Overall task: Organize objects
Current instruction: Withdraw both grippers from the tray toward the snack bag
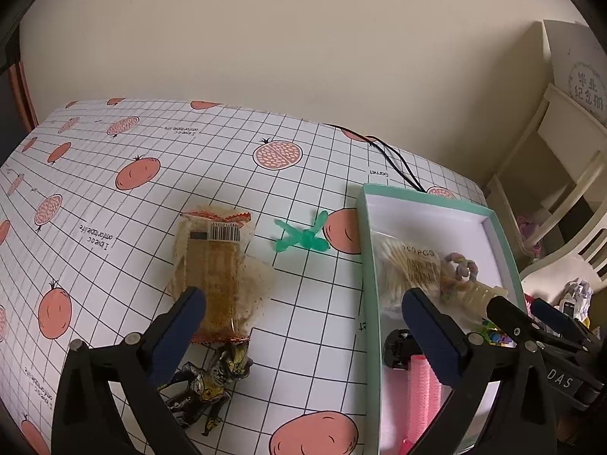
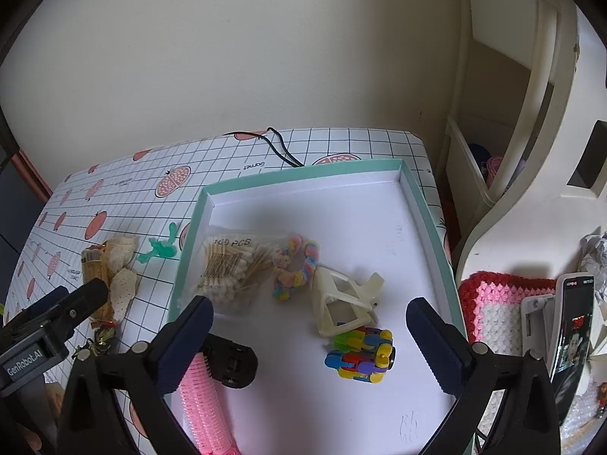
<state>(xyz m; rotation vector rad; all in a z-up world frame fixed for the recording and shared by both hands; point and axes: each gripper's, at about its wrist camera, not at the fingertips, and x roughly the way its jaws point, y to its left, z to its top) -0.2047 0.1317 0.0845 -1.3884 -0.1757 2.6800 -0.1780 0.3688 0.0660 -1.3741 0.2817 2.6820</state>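
Box (image 2: 425, 204) lies under the wide-open, empty right gripper (image 2: 309, 322).

1. Worktop (image 1: 227, 174) wears a smooth printed sheet with a slight sheen.
2. Snack packet (image 1: 218, 269): clear crinkly plastic film, glossy.
3. Green figure (image 1: 301, 237) looks like translucent, rubbery plastic.
4. Box (image 2: 425, 208): matt card, mint outside, white inside.
5. Cotton swabs (image 2: 231, 265), wooden sticks with fluffy tips, in a shiny clear bag.
6. Pink roller (image 2: 203, 398): bristly plastic.
7. Cream clip (image 2: 341, 303): smooth, hard plastic.
8. Both tongs: matt black plastic, navy pads (image 2: 436, 345).
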